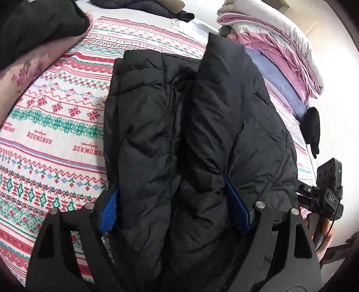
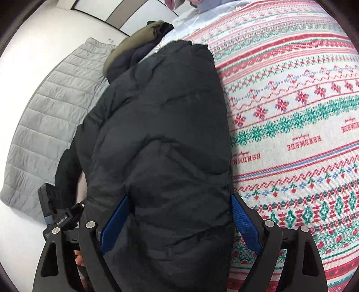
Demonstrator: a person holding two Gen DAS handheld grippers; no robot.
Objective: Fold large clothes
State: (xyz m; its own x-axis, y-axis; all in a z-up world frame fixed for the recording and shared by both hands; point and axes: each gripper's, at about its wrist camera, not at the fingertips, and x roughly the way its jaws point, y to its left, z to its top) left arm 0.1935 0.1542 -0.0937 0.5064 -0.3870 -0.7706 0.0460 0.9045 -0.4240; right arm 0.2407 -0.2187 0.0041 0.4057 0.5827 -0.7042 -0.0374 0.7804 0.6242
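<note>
A black puffer jacket point(image 1: 186, 125) lies folded lengthwise on a patterned bedspread point(image 1: 51, 125). My left gripper point(image 1: 171, 202) is shut on the near end of the jacket, a thick bundle between its blue pads point(image 1: 110, 209). My right gripper point(image 2: 179, 215) is shut on the jacket point(image 2: 161, 125) too, gripping a thick fold between its blue pads point(image 2: 244, 224). The right gripper also shows at the right edge of the left wrist view point(image 1: 323, 195). The fingertips are hidden under fabric in both views.
A stack of folded pink, grey and blue bedding point(image 1: 276, 47) lies at the back right. Dark clothes point(image 1: 143, 6) lie at the far end of the bed. A grey quilted garment point(image 2: 51, 116) lies on the white floor beside the bed. A dark garment point(image 1: 38, 24) sits at the upper left.
</note>
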